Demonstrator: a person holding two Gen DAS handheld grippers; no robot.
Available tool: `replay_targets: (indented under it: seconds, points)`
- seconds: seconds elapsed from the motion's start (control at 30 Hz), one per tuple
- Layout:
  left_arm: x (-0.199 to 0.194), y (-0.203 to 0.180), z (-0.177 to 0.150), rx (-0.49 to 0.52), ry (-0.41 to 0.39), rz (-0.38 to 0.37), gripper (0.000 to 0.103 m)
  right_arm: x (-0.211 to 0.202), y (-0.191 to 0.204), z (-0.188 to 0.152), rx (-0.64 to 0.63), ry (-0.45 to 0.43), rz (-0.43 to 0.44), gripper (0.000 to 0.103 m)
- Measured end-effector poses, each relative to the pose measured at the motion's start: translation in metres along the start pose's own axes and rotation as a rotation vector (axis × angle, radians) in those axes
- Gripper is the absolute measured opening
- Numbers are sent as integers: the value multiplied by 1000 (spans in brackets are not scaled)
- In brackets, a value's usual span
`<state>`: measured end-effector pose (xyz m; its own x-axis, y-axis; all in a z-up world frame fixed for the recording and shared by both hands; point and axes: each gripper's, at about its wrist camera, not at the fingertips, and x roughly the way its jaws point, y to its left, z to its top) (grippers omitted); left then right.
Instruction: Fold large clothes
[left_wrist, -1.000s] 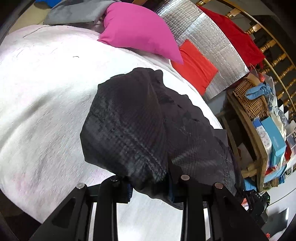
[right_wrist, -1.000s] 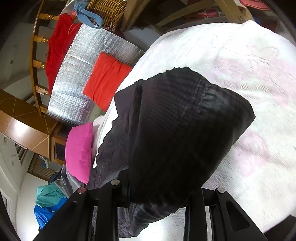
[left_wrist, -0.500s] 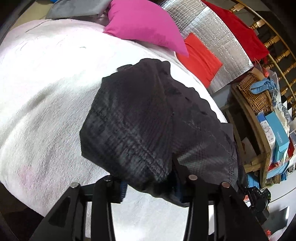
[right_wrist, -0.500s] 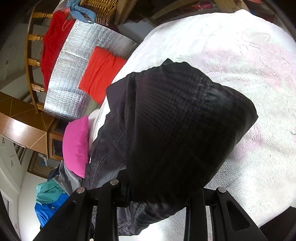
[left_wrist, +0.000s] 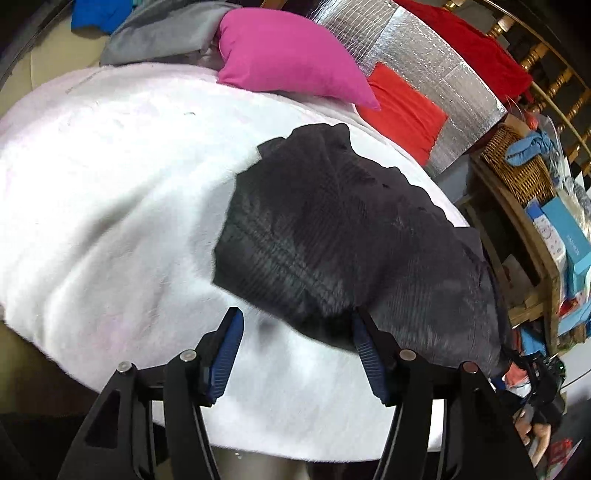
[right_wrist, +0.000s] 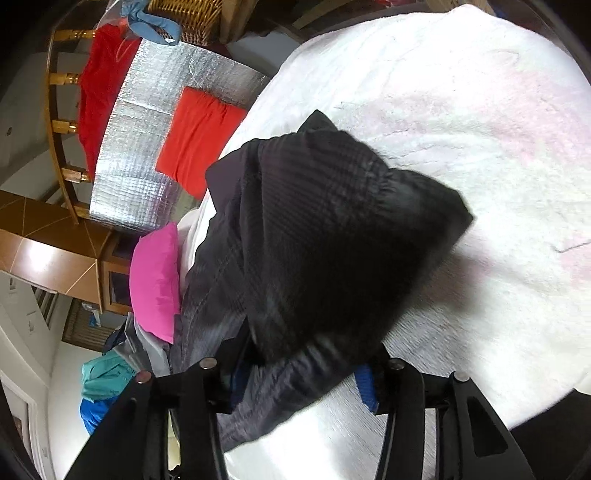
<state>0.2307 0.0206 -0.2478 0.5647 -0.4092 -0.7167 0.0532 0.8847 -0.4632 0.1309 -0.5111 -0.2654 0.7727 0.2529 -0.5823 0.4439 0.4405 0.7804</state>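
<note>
The black garment (left_wrist: 332, 243) lies in a folded bundle on the white blanket (left_wrist: 110, 192), near the blanket's edge on the pillow side, w/ its upper layer doubled over the lower one. That doubled layer looks like the reason both tools sit at its near hem: prob. a fold just laid down and now being let go.

Left gripper (left_wrist: 295, 332): jaws have just been opening and stand spread. The blue pads (left_wrist: 227, 350) are both bare; the left one is clear of the cloth, the right one sits right at the hem, touching or just beside, can't tell which. Nothing pinched.

Right gripper (right_wrist: 303, 373): jaws have also just been opening. The hem (right_wrist: 295, 369) drapes down between them and hides most of the left pad; the right pad shows as a blue strip clear of the fabric. Reads as released, cloth resting btwn the jaws, not squeezed.

Both tools point down at a slant toward the bundle, which suits setting an edge down flat rather than lifting.

Around it: a pink pillow (left_wrist: 291, 59) at the blanket's far edge, then a red cloth (left_wrist: 402, 107) on a silver foil sheet (left_wrist: 424, 62), and a wicker basket (left_wrist: 517, 166) on a wooden shelf. None touches the garment.

My guess is one more fold or a smoothing pass is left, as the bundle's edges look uneven.
</note>
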Motion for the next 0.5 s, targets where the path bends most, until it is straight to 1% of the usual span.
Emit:
replay_targets:
  seconds: [0.03,0.1,0.2,0.27,0.4,0.47,0.5]
  points:
    - [-4,1,-2,8,-5,10,62,-6,-2,-2,-2,-1,0,61]
    - [-13,3,-8,27,-15,39,62,-15,-5,-6,-5,3,13,62]
    - [-24,5,-13,35,-21,56,62,-29,-6,-13,-36,8,30,62]
    - [-32,3,-16,56,-35,72,62,-38,-3,-18,-71,18,50,62]
    - [-53,-13,-17,144,-95,109,62,-53,15,-24,-177,10,75,62]
    - [-63,-22,-14,190,-129,127,63,-58,24,-23,-212,-2,84,58]
    - [-67,-27,-11,206,-143,133,65,-60,29,-22,-231,-9,85,55]
